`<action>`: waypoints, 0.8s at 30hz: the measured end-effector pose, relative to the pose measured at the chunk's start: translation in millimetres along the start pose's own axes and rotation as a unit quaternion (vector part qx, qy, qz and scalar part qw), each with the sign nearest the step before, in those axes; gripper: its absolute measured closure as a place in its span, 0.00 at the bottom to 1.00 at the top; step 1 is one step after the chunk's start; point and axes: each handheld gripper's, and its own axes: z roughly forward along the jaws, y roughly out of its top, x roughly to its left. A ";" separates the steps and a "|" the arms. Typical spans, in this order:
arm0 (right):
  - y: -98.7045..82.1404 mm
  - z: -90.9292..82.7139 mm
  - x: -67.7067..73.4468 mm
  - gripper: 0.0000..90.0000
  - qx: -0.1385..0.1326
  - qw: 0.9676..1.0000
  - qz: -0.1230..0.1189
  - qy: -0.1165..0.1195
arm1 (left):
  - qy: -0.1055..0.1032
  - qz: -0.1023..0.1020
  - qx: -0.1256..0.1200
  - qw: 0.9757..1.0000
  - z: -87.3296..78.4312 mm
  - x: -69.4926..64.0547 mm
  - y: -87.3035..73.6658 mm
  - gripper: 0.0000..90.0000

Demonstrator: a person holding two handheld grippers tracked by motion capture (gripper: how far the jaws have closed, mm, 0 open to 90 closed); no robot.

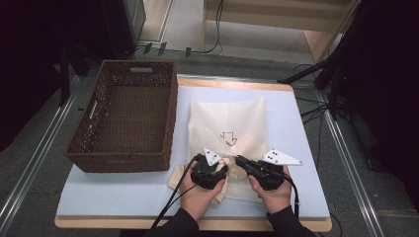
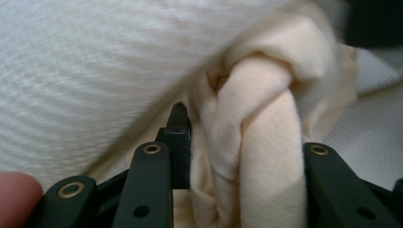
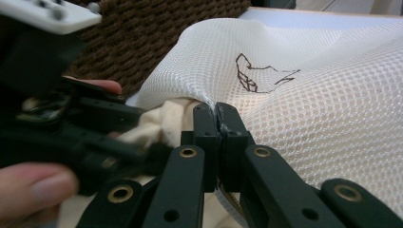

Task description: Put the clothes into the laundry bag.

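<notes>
Right tongs [image 3: 219,124] pinch the mesh bag [image 1: 232,123] edge; left tongs [image 2: 237,156] squeeze the cream cloth [image 2: 256,142].
Both are soft and floppy; hold the cloth by its thick twisted bunch.

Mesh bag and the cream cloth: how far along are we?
Part done: most of the cream cloth seems inside the mesh bag. In hand: the right gripper pinches the bag's edge, the left gripper has a twisted bunch of cloth between its jaws. Left: the cloth end outside the opening; the wicker basket is empty.
</notes>
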 end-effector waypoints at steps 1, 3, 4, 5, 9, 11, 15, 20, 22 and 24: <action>1.0 -1.2 0.8 0.98 -0.003 1.000 0.000 0.002 | 0.001 -0.020 0.001 1.000 2.6 3.2 0.6 0.68; 1.8 -2.5 2.4 0.98 -0.001 1.000 -0.004 0.004 | -0.002 -0.028 0.002 1.000 8.3 4.2 1.3 0.67; 1.4 -2.0 2.7 0.98 0.000 1.000 -0.004 0.002 | -0.006 -0.018 0.006 1.000 9.1 2.9 2.1 0.65; 0.9 -1.5 2.0 0.98 0.003 1.000 -0.004 0.000 | -0.011 -0.001 0.014 1.000 7.9 1.7 3.0 0.61; -1.5 -0.1 -3.1 0.98 0.005 1.000 0.003 -0.005 | -0.024 0.044 0.012 0.999 -4.7 1.1 1.4 0.45; -1.4 0.4 -4.6 0.98 0.004 1.000 0.004 -0.008 | -0.025 0.077 0.010 0.997 -17.8 0.4 -3.8 0.40; -2.1 2.5 -6.1 0.98 0.007 1.000 0.006 -0.011 | -0.038 0.094 0.030 0.994 -12.1 -4.1 -10.5 0.34; -3.2 6.2 -2.5 0.98 0.014 1.000 0.004 -0.004 | -0.032 0.107 0.048 0.993 -4.3 -12.6 -8.0 0.56; -3.8 7.0 -1.5 0.98 0.015 1.000 0.004 -0.002 | -0.031 0.111 0.046 0.992 -6.1 -14.7 -6.0 0.66; -4.7 8.4 0.3 0.98 0.013 1.000 0.003 -0.002 | -0.028 0.094 0.033 0.995 -9.4 -13.4 -2.2 0.69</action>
